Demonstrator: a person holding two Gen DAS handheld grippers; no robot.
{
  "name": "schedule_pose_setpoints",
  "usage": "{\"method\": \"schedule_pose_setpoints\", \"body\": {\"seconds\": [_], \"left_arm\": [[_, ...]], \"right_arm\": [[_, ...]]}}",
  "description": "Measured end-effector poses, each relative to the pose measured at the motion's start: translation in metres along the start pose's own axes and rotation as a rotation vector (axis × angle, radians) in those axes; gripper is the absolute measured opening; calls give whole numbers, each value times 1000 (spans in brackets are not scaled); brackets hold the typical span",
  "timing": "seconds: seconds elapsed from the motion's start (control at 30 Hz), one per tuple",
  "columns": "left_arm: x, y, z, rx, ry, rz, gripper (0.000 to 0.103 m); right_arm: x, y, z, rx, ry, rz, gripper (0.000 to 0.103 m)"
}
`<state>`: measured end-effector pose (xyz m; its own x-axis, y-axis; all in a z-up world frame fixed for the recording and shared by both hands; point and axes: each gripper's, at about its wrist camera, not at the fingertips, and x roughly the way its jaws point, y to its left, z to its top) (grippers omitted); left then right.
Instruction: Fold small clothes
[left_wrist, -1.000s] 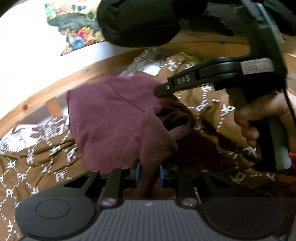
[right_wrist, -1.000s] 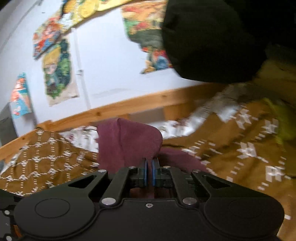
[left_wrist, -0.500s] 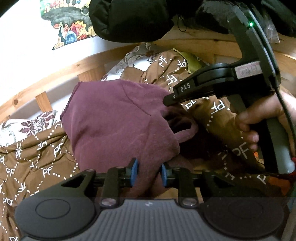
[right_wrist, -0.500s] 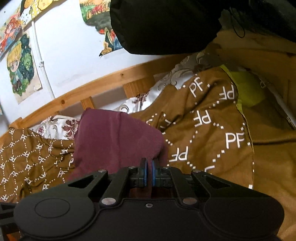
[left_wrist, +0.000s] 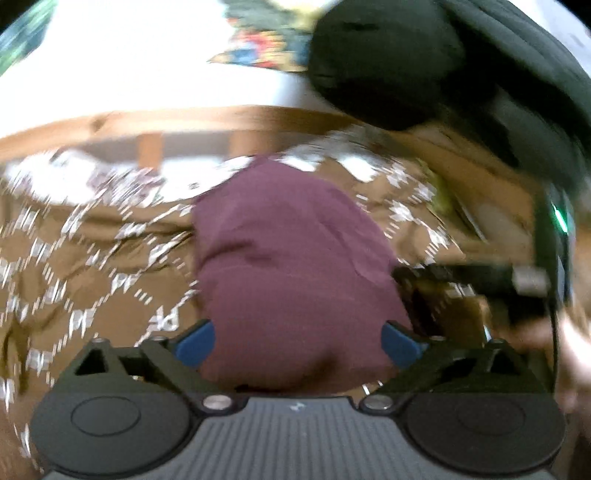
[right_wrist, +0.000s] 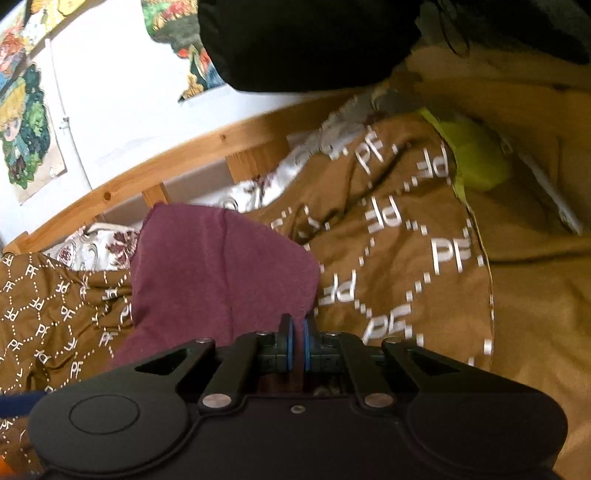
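While left tongs (left_wrist: 297, 343) open, garment (left_wrist: 291, 258) w/in

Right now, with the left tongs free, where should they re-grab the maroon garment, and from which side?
Take the maroon garment at its free left edge, coming in from the left over the brown blanket. That edge lies bare and clear, while the right tongs pinch the near right edge. The left tongs are opening, cloth between the pads but not pressed, so a short sideways shift probably suffices.

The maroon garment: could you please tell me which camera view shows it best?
The right wrist view: the maroon garment is sharp there, lying on the brown blanket. The left wrist view shows it centred but motion-blurred.
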<state>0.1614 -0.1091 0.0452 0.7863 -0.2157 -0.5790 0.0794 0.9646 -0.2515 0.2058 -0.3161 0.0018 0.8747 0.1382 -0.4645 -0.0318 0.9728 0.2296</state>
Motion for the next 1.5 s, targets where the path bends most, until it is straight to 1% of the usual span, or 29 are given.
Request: {"method": "schedule_pose_setpoints", "body": {"seconds": [0.03,0.13,0.2,0.23,0.27,0.3,0.33,0.37,0.43,0.47,0.57,0.67,0.7,0.77,0.8,0.9,0.93,0.97,1.0,1.07,1.1,1.13,1.17,1.2,1.3,1.4,1.43,1.47,1.5], "left_arm": [[1,8,1,-54,2,12,101],[8,28,3,-176,37,52,101],[12,38,2,-229,58,78,102],[14,42,1,-252,67,92,102],[15,45,1,-270,75,104,102],[16,48,-1,-283,80,112,102],[18,51,-1,-296,86,118,102],[20,53,-3,-304,94,122,102],[28,53,-7,-308,127,123,102],[33,53,-9,-304,154,129,102],[44,52,-19,-299,190,149,103],[55,51,-28,-303,211,157,103],[59,51,-30,-307,219,154,103],[63,53,-35,-322,235,138,103],[64,55,-37,-333,243,128,103],[65,60,-39,-353,249,107,103],[64,61,-39,-353,251,103,103],[65,61,-38,-352,252,102,103],[65,61,-38,-350,251,104,103],[65,59,-38,-344,248,111,103],[66,57,-38,-341,246,115,103],[66,56,-38,-337,245,120,103],[67,55,-37,-332,244,123,103],[67,54,-37,-327,243,125,103],[66,54,-37,-320,242,123,103],[65,57,-37,-328,249,114,103],[66,58,-37,-332,252,111,103],[66,58,-37,-334,255,110,103],[66,58,-37,-335,258,109,103]], "right_arm": [[-1,1,-3,-10,7,-19,7],[-7,-1,-6,10,0,-47,25],[-13,-4,-4,48,-16,-32,36],[-16,-4,-3,61,-31,-20,46],[-19,-3,-2,64,-44,-7,59],[-20,-2,-1,62,-52,11,65],[-21,2,-1,51,-57,35,75],[-21,5,-1,34,-57,54,81],[-18,13,-2,-17,-39,71,88],[-15,18,-3,-48,-27,63,90],[-2,28,-10,-142,4,12,90],[7,28,-16,-193,-16,3,90],[9,26,-16,-188,-32,17,90],[15,19,-14,-161,-80,62,98],[18,16,-12,-149,-104,74,99],[31,9,0,-112,-172,73,99],[34,7,5,-98,-190,70,95],[38,4,8,-80,-203,65,89],[41,1,11,-66,-201,64,85],[48,-6,13,-33,-184,72,65],[50,-7,13,-30,-176,70,60],[53,-7,12,-40,-166,51,49],[55,-7,11,-59,-161,31,41],[58,-7,9,-80,-155,9,39],[68,-10,5,-83,-139,-12,38],[65,-10,5,-68,-166,7,41],[61,-10,5,-65,-191,26,46],[59,-10,5,-63,-212,46,56],[57,-10,6,-63,-224,64,61]]}}
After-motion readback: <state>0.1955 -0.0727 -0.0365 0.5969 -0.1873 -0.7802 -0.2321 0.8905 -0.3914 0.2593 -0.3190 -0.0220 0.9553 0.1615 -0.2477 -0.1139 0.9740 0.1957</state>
